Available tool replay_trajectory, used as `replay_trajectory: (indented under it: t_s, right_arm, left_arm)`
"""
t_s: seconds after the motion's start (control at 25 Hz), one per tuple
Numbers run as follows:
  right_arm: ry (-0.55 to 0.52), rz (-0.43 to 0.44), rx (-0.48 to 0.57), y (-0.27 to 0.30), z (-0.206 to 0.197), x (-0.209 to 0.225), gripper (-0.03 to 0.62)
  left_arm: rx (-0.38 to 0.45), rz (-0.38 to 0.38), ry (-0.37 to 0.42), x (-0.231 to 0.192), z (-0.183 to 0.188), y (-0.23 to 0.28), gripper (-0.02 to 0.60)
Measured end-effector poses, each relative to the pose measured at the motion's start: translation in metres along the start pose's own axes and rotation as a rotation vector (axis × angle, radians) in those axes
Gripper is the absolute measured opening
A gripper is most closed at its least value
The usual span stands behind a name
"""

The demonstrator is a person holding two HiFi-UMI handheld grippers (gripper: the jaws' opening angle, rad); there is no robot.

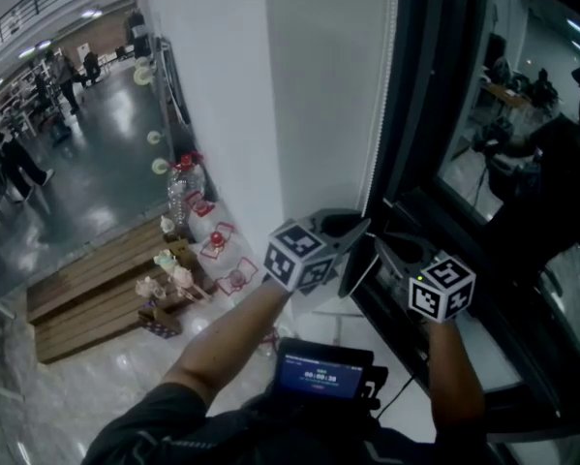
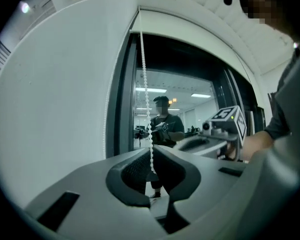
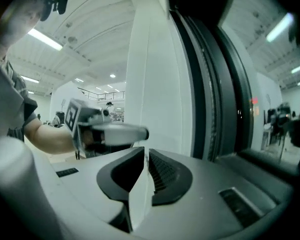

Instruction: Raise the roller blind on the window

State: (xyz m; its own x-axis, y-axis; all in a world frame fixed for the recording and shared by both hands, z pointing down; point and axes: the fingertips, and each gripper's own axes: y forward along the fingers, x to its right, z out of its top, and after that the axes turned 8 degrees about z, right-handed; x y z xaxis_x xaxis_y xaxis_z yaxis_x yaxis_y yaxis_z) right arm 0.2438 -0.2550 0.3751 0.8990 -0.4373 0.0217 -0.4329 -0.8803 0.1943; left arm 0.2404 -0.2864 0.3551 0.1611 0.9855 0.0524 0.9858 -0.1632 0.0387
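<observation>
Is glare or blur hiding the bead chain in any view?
Head view: bead chain faint beside the white wall, window glass mirrors the room. Left gripper view: fisheye-bent, chain sharp against dark glass. Right gripper view: left gripper smeared by blur.

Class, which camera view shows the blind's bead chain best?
The left gripper view: the bead chain hangs down into the left tool, each bead distinct. The head view shows only a thin pale line; the right gripper view shows nothing clear of it.
</observation>
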Motion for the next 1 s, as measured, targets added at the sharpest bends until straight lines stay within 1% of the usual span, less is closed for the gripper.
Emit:
replay_trajectory:
  t_s: [0.08, 0.2, 0.28, 0.4, 0.48, 0.52, 0.56, 0.64, 0.72, 0.84, 1.0]
  right_arm:
    - [-0.058, -0.02, 0.083, -0.015, 0.046, 0.007, 0.064]
    - [-0.107, 0.008, 0.212, -0.024, 0.114, 0.006, 0.064]
    - [-0.119, 0.036, 0.259, -0.021, 0.144, 0.0, 0.064]
    - [-0.131, 0.064, 0.299, -0.01, 0.168, -0.008, 0.064]
    - [-0.124, 0.085, 0.3, -0.002, 0.17, -0.011, 0.064]
    - [-0.114, 0.095, 0.299, 0.002, 0.169, -0.012, 0.028]
    - [-0.101, 0.102, 0.302, 0.004, 0.168, -0.012, 0.01]
    - [-0.075, 0.114, 0.314, 0.006, 0.166, -0.011, 0.0]
    - [-0.078, 0.113, 0.305, 0.009, 0.161, -0.012, 0.0]
    - [-0.087, 0.097, 0.268, 0.017, 0.144, -0.011, -0.002]
    - [-0.019, 0.098, 0.235, 0.026, 0.106, -0.01, -0.001]
  left_arm:
    - [0.016, -0.016, -0.019, 0.005, 0.002, 0.0, 0.017]
    - [0.028, -0.01, 0.018, 0.012, 0.003, 0.002, 0.017]
    - [0.031, -0.013, 0.024, 0.015, 0.003, 0.002, 0.017]
    - [0.035, -0.031, 0.007, 0.019, 0.005, 0.002, 0.017]
    - [0.028, -0.031, 0.02, 0.021, 0.003, 0.001, 0.017]
    - [0.027, -0.029, 0.027, 0.022, 0.003, 0.0, 0.017]
    - [0.026, -0.027, 0.03, 0.022, 0.003, 0.0, 0.017]
    - [0.026, -0.022, 0.029, 0.019, 0.001, -0.002, 0.017]
    - [0.024, -0.023, 0.027, 0.017, -0.002, -0.003, 0.017]
    - [-0.011, -0.025, 0.02, 0.018, -0.021, 0.0, 0.017]
    - [-0.082, -0.023, -0.02, 0.018, -0.06, -0.003, 0.017]
